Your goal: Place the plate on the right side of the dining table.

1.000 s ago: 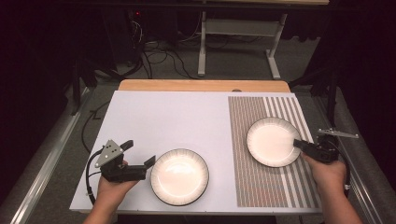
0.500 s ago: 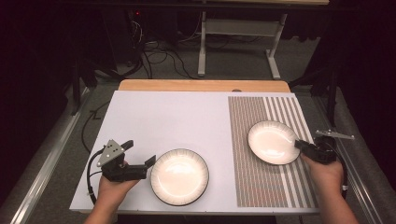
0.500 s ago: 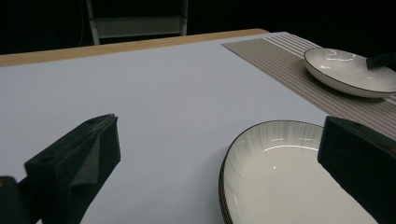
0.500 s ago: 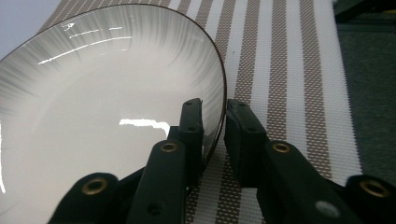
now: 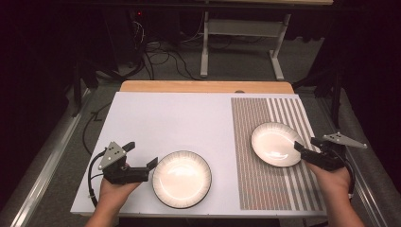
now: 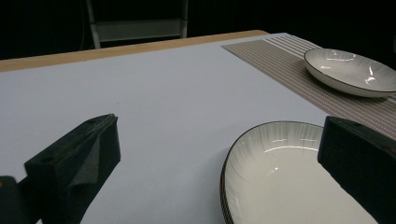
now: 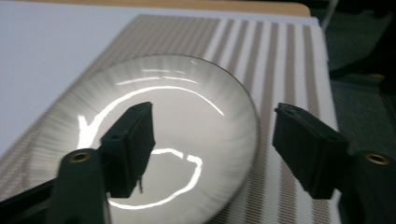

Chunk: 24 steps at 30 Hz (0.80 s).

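Left hand-held gripper (image 5: 150, 166) open beside near plate (image 5: 182, 178); right hand-held gripper (image 7: 212, 144) open astride blurred far plate (image 7: 149, 135)

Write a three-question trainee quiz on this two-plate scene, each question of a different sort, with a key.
1. True or false: the near plate lies on the striped mat.
2. Multiple choice: the right tool is
A. shut on a plate's rim
B. open, one jaw over the far plate, the other jaw outside its rim
C. resting on the bare board
3. Fill in: the left tool is open beside the near plate's ____ edge, as the high view shows it.

Key: 1 false, it lies on the plain white board; 2 B; 3 left.
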Each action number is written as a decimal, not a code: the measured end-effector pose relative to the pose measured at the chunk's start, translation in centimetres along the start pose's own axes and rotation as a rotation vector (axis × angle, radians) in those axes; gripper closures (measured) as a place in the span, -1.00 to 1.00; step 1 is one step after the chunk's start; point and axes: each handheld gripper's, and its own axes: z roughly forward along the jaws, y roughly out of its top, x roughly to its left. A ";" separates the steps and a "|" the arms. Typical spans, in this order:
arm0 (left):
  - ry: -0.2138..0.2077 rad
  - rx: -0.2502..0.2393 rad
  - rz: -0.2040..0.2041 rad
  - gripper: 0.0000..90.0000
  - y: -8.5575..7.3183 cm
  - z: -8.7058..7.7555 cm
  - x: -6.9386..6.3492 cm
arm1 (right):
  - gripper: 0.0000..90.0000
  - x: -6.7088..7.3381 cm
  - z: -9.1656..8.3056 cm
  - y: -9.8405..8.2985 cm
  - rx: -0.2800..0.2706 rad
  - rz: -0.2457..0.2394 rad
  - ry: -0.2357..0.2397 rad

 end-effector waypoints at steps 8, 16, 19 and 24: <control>-0.008 -0.022 0.000 -1.00 0.2 -0.3 0.0 | -0.87 6.9 -1.3 1.4 -0.090 -0.122 0.148; -0.019 -0.050 0.015 -1.00 0.4 -0.9 -0.6 | -0.99 13.6 -1.8 1.2 -0.149 -0.224 0.270; -0.031 -0.060 0.010 -1.00 0.5 -1.1 -0.9 | -0.99 15.2 -1.6 -0.1 -0.161 -0.265 0.287; -0.037 -0.066 0.007 -1.00 0.4 -0.9 -1.1 | -0.99 15.1 -1.1 -0.6 -0.145 -0.266 0.300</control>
